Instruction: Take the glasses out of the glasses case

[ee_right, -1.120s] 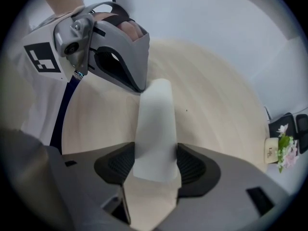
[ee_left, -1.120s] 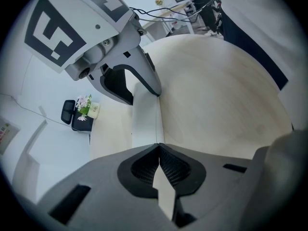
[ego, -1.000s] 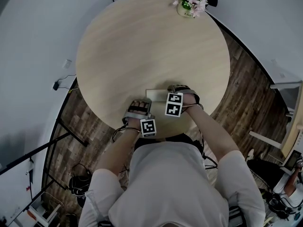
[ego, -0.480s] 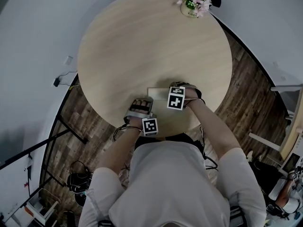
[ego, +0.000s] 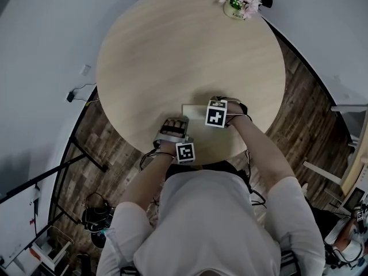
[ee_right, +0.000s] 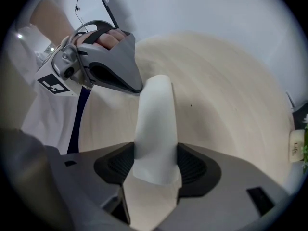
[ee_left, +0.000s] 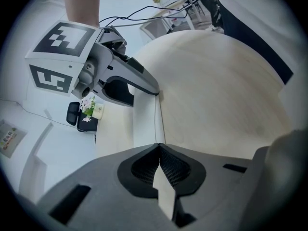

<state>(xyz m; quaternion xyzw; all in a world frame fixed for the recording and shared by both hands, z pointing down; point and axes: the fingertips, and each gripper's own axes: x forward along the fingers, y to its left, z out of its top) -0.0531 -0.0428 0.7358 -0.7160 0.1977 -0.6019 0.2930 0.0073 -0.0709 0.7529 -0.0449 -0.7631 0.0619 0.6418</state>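
I am gripping a white glasses case with both grippers, close to the near edge of a round wooden table. My right gripper is clamping one end of the case, its jaws standing partly open around the case's body. My left gripper is pinching a thin white edge of the case at the other end, jaws nearly touching, and a small pot of flowers is sitting at the far rim.

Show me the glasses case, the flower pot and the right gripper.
glasses case (ego: 193, 111): head view, its white top face.
flower pot (ego: 233, 11): head view, pot body under the blooms.
right gripper (ee_right: 155, 163): right gripper view, midway between jaws shut on the case.
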